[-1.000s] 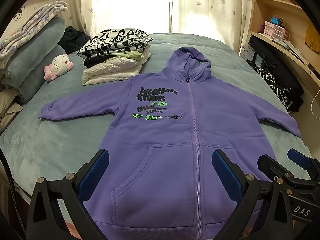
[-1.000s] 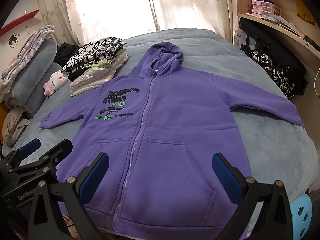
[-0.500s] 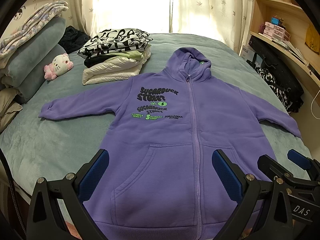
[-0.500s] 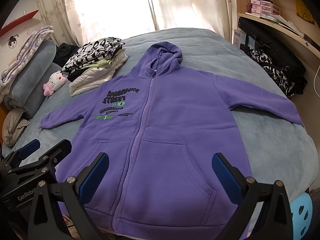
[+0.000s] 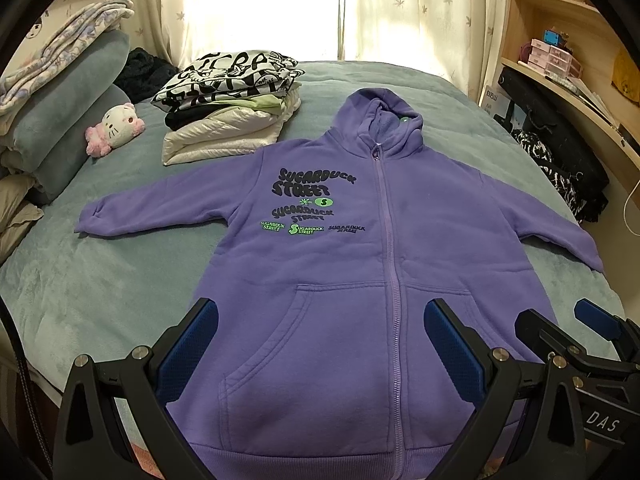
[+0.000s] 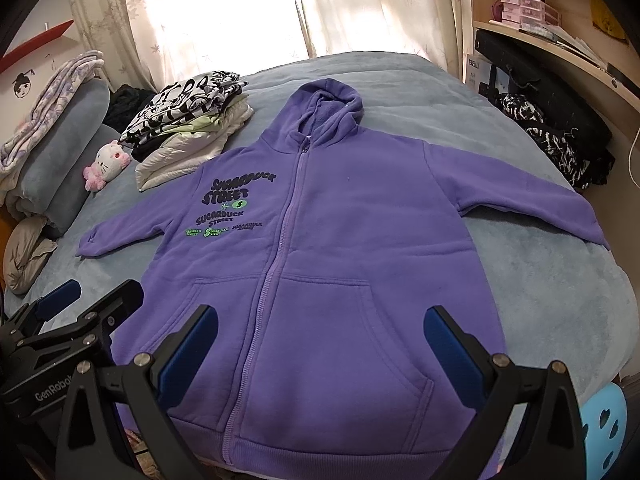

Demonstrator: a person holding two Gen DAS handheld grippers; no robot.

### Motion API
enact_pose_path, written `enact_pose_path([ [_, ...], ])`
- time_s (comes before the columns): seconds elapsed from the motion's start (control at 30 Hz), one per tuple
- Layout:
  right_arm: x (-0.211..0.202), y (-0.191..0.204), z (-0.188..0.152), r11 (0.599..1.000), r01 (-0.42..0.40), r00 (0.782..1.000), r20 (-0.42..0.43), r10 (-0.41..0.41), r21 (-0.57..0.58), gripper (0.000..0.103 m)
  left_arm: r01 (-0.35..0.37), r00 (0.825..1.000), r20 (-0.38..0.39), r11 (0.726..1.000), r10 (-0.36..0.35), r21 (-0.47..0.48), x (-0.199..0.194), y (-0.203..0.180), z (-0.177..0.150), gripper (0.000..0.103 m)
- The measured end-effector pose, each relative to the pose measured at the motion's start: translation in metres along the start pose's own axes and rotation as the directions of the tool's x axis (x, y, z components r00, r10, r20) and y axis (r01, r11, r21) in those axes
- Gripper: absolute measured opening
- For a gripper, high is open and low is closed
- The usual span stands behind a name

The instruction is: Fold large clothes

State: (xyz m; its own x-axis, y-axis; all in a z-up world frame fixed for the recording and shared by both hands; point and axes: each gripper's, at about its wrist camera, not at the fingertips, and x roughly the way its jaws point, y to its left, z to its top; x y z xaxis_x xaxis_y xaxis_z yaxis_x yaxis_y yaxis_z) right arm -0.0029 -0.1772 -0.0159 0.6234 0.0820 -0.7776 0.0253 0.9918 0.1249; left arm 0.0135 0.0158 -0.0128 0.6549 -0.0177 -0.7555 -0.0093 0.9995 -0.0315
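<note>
Grey-blue plush bedspread (image 5: 80, 292) carries the purple zip-front fleece hoodie (image 5: 344, 280), spread flat, front up, hood pointing away, sleeves extended sideways. Its long axis runs directly ahead of both claws. Left gripper (image 5: 320, 344) and right gripper (image 6: 320, 344) hover above the hem, jaws apart, holding nothing, roughly equally near.

The purple hoodie (image 5: 340, 280) carries "SUGARDUCK STREET" in large dark letters on its chest, repeated smaller below, then in three small prints, two of them green, beside a green oval with an "S". The right gripper (image 5: 568, 332), seen from the left wrist view, shows "DAS". The left gripper (image 6: 76, 312), seen from the right wrist view, reads "GenRobo", cut off.
</note>
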Motion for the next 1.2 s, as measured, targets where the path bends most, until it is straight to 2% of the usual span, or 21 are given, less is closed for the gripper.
enact_pose_path([
  [0.37, 0.005, -0.005, 0.001, 1.000, -0.007, 1.000, -0.014, 0.007, 0.011, 0.103, 0.002, 1.000, -0.017, 1.000, -0.002, 0.012, 0.006, -0.003, 0.003, 0.102],
  [0.7, 0.011, -0.015, 0.011, 1.000, -0.013, 1.000, -0.009, 0.013, 0.016, 0.103, 0.014, 0.999, -0.033, 0.999, -0.013, 0.034, 0.020, -0.016, 0.018, 0.102],
  [0.83, 0.017, -0.023, 0.020, 0.999, -0.025, 0.999, -0.027, 0.026, 0.036, 0.103, 0.013, 1.000, -0.018, 0.999, -0.012, 0.040, 0.025, -0.023, 0.029, 0.102],
  [0.93, 0.021, -0.029, 0.028, 0.998, -0.027, 0.999, -0.042, 0.029, 0.049, 0.103, 0.009, 1.000, 0.022, 0.999, -0.010, 0.044, 0.026, -0.029, 0.039, 0.102],
  [1.0, 0.021, -0.033, 0.034, 0.998, -0.031, 0.999, -0.030, 0.033, 0.050, 0.103, 0.017, 0.999, 0.045, 0.999, -0.019, 0.042, 0.026, -0.032, 0.045, 0.102],
  [1.03, 0.021, -0.035, 0.037, 0.999, -0.028, 0.999, -0.021, 0.029, 0.045, 0.103, 0.053, 0.997, 0.055, 0.998, -0.055, 0.040, 0.026, -0.034, 0.049, 0.102],
  [1.2, 0.013, -0.046, 0.054, 0.999, -0.022, 0.999, 0.045, 0.020, 0.034, 0.103, 0.118, 0.989, 0.085, 0.991, -0.123, 0.067, 0.025, -0.048, 0.068, 0.102],
])
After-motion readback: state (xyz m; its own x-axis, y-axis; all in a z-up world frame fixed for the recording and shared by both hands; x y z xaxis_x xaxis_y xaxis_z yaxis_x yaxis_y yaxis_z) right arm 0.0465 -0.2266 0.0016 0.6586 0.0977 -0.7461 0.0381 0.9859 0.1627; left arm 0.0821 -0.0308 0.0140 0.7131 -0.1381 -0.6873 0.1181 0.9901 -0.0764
